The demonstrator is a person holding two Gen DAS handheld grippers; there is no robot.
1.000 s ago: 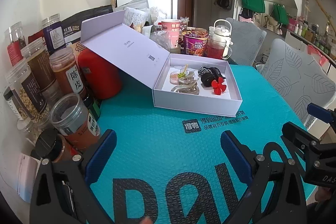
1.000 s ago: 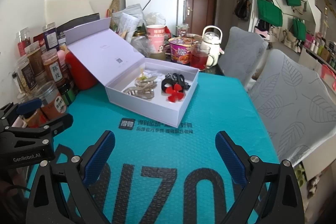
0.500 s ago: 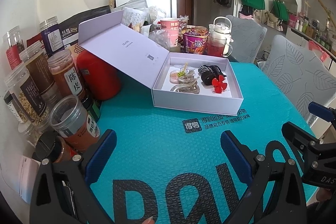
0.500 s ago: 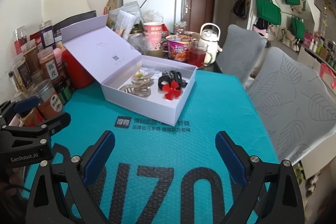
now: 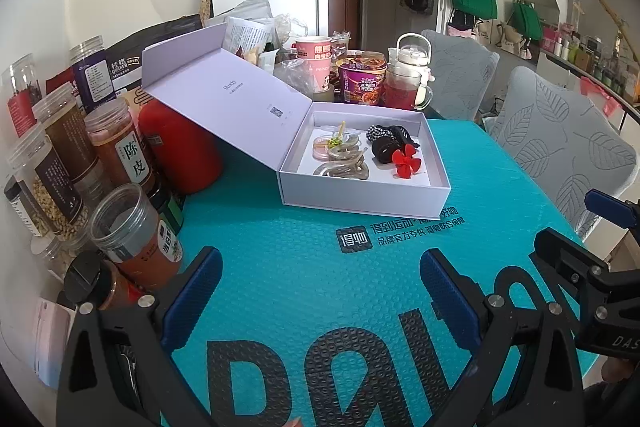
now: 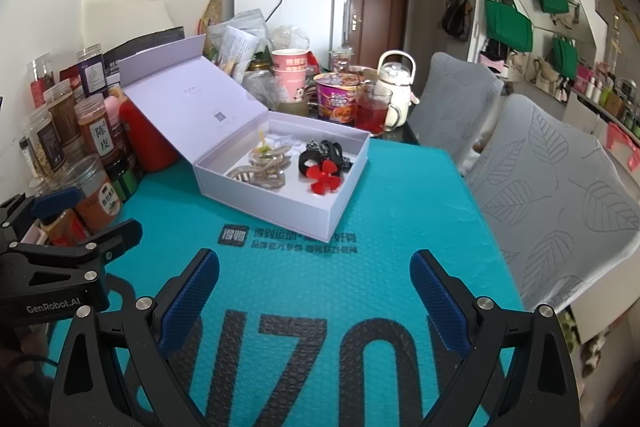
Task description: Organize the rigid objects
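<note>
Left hand-held gripper [image 5: 320,291] and right hand-held gripper [image 6: 316,291] both hover with jaws spread wide, holding nothing. The open white box [image 5: 360,193] rests on the teal-covered counter [image 5: 300,267]. Inside lie clear hair clips [image 5: 342,163], black hair clips [image 5: 386,143] and a red flower clip [image 5: 406,159].

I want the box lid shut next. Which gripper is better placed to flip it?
Probably left. The raised lid leans toward the jars on the left gripper's side; the right gripper faces the box's open front. Both are open and empty.

left hand-held gripper [image 5: 320,291]: open, empty | white box [image 5: 362,193]: lid up | hair clips [image 5: 344,163]: inside
</note>
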